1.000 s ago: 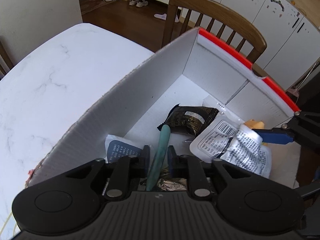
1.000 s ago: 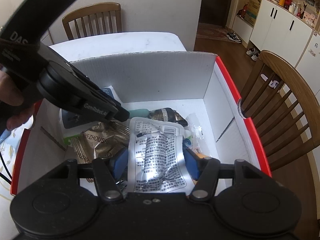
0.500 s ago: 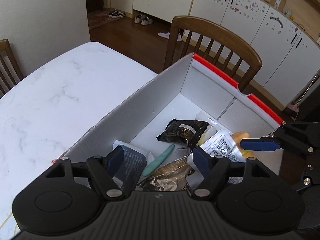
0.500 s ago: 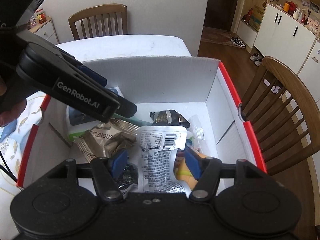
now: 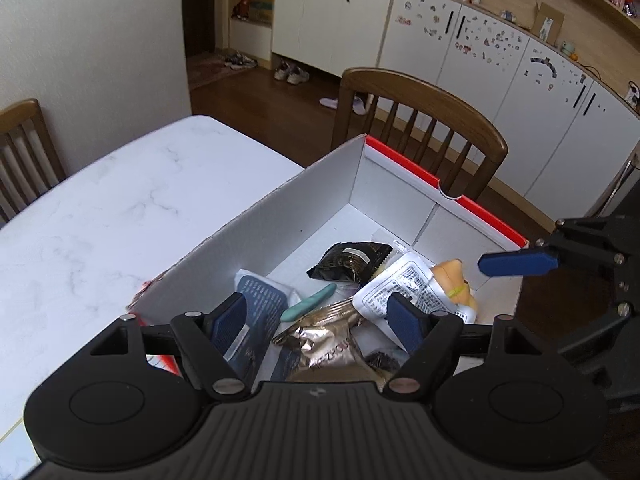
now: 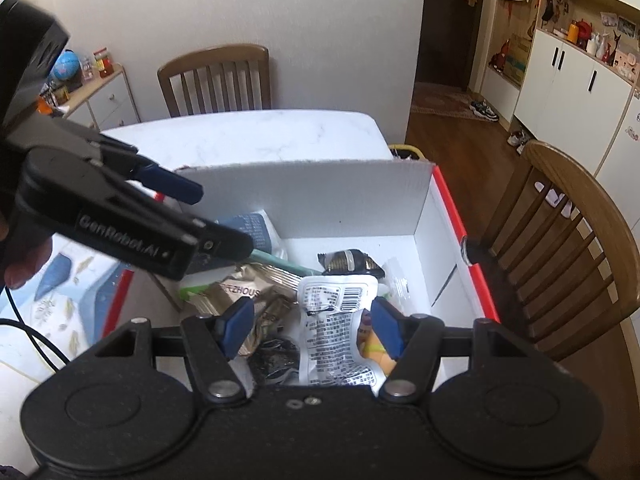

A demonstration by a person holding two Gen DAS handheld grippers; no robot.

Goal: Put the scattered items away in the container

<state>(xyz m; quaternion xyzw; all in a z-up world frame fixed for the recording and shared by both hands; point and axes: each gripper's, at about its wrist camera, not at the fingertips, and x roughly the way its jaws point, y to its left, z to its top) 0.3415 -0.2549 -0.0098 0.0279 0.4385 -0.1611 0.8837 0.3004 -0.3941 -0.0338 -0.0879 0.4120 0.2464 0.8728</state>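
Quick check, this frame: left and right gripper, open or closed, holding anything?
Left gripper: open, holding nothing, above the box.
Right gripper: open, holding nothing; the white printed pouch lies below in the box.

"GenRobot.AI" on the left gripper (image 6: 168,216) arm; "ZHOUS" partly readable on the golden foil packet (image 6: 240,294)

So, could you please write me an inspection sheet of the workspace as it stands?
Surface: white marble table.
Job's things: box holds a white printed pouch, teal stick, black packet, gold wrapper.
Clutter: patterned sheet beside the box.
Grippers: left hand-held gripper and right hand-held gripper open, empty.
Cables: black cable.
Surroundings: wooden chairs, white cabinets.
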